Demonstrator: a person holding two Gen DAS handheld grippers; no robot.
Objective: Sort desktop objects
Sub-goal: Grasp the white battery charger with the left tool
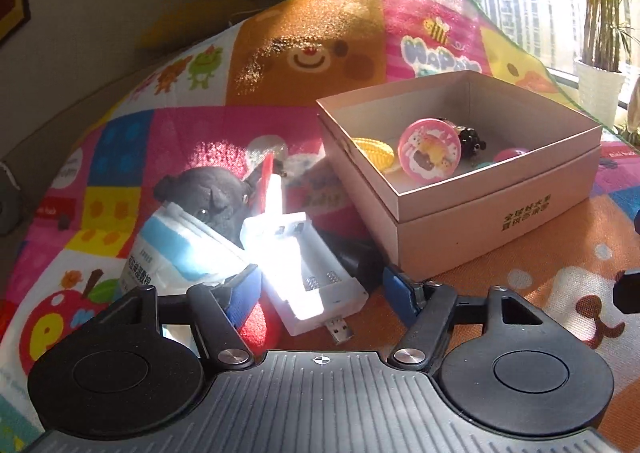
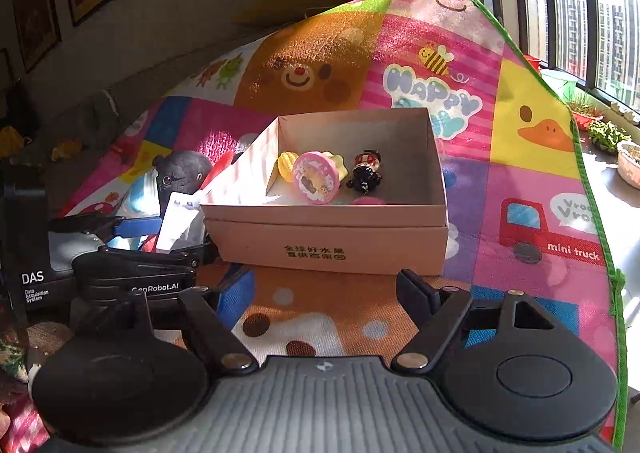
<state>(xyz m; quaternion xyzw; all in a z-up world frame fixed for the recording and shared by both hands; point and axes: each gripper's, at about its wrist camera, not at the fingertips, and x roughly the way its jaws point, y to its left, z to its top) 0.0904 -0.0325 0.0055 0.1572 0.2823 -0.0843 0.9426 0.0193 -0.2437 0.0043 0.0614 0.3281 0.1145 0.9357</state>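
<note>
Meanwhile, left hand-held gripper (image 1: pixel 324 289) straddles the white charger (image 1: pixel 308 277) – untouched; right hand-held gripper (image 2: pixel 324 293) spread, empty.

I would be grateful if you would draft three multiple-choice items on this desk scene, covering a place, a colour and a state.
1. Where is the round pink sticker-covered disc?
A. inside the open pale cardboard box
B. on the patchwork play mat
C. between the right gripper's fingers

2. What colour is the charger with a USB plug beside the box?
A. black
B. white
C. green

3. How does the right gripper stand?
A. shut on the box
B. shut on the disc
C. open, holding nothing

Answers: 1 A, the disc leans among toys within the box walls. 2 B, its casing is bright white in sunlight. 3 C, only mat shows between its spread fingers.
</note>
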